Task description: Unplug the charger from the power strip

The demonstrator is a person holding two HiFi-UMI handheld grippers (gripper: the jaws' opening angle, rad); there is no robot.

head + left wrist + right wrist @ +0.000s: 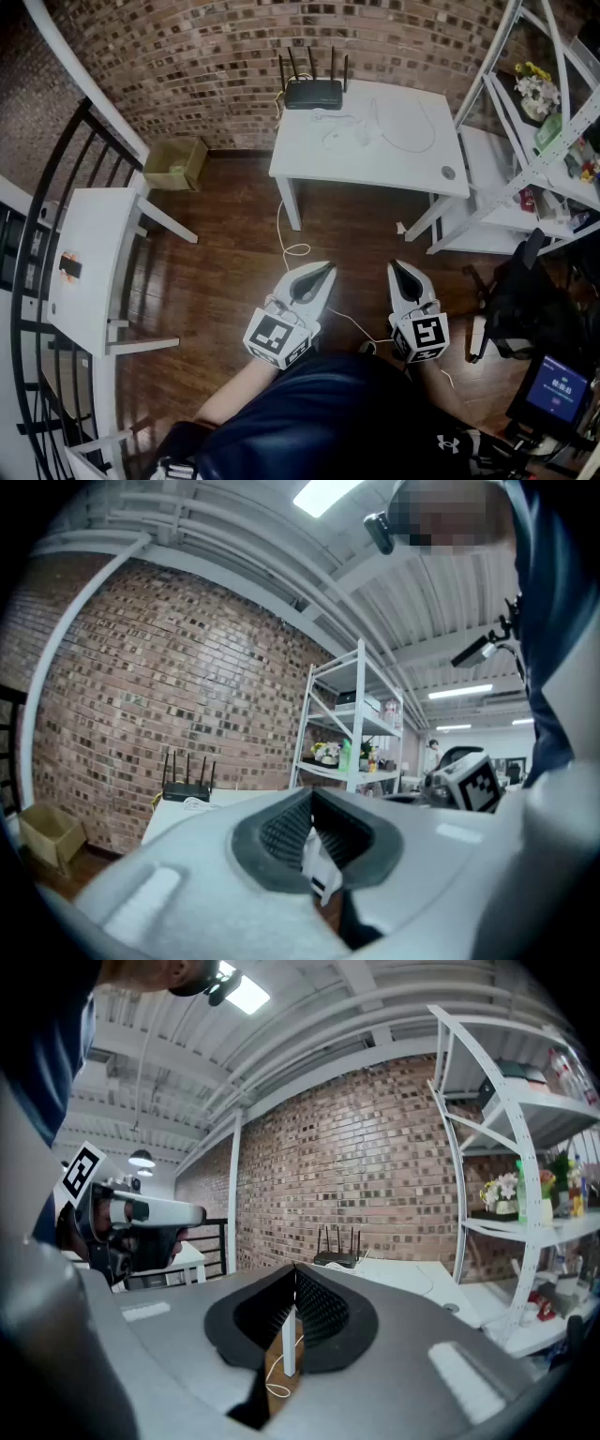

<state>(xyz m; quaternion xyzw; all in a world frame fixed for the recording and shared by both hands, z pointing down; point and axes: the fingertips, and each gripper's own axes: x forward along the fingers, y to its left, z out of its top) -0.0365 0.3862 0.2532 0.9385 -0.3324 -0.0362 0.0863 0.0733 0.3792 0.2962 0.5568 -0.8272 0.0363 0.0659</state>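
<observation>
Left hand-held gripper: jaws pressed together, empty. Counter well ahead: router, white cables; charger likely among them, too small to tell. Right hand-held gripper: same, empty. Step: approach. Next: close in on counter, find charger, spread jaws.
</observation>
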